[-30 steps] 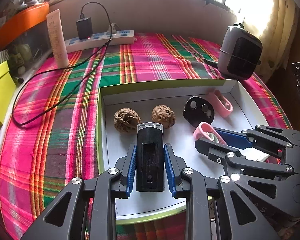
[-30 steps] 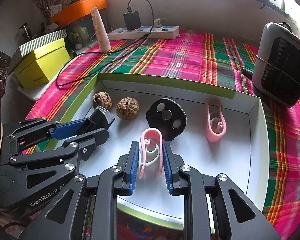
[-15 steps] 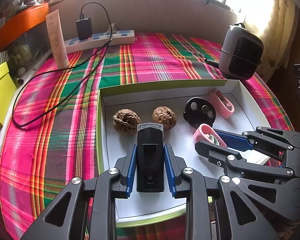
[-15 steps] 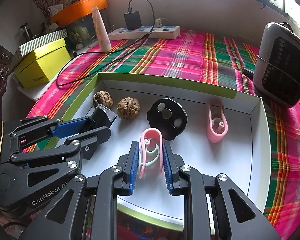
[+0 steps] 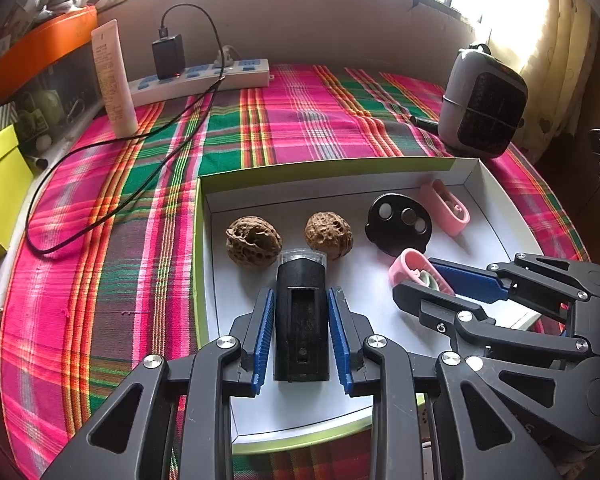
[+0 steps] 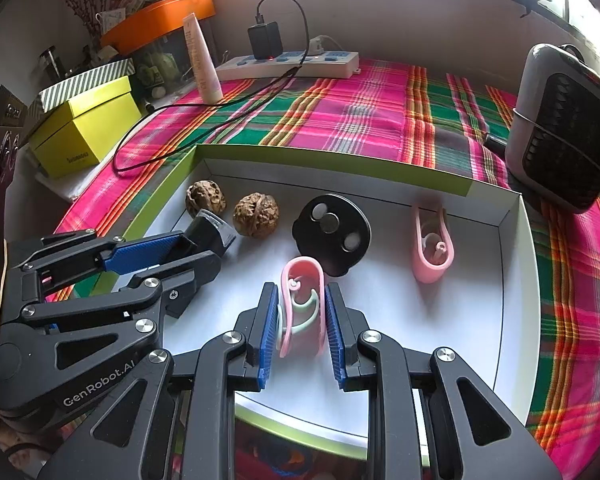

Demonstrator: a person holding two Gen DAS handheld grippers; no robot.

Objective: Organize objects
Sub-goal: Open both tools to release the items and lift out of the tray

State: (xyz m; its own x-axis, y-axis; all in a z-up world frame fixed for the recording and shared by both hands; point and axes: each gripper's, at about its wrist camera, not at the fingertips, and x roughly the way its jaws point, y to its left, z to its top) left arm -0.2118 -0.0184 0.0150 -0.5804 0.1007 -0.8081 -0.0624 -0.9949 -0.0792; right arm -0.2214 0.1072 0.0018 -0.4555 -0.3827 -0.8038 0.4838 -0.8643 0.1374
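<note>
A shallow white tray with a green rim lies on the plaid cloth. My left gripper is shut on a black rectangular device over the tray's left part; it also shows in the right wrist view. My right gripper is shut on a pink clip, seen from the left wrist too. In the tray lie two walnuts, a black disc and a second pink clip.
A grey fan heater stands at the back right beside the tray. A power strip with a charger, its black cable and a white tube are at the back left. A yellow box sits at the left.
Both grippers keep their hold. The left gripper has drawn back very slightly from the walnuts; otherwise nothing has visibly moved.
</note>
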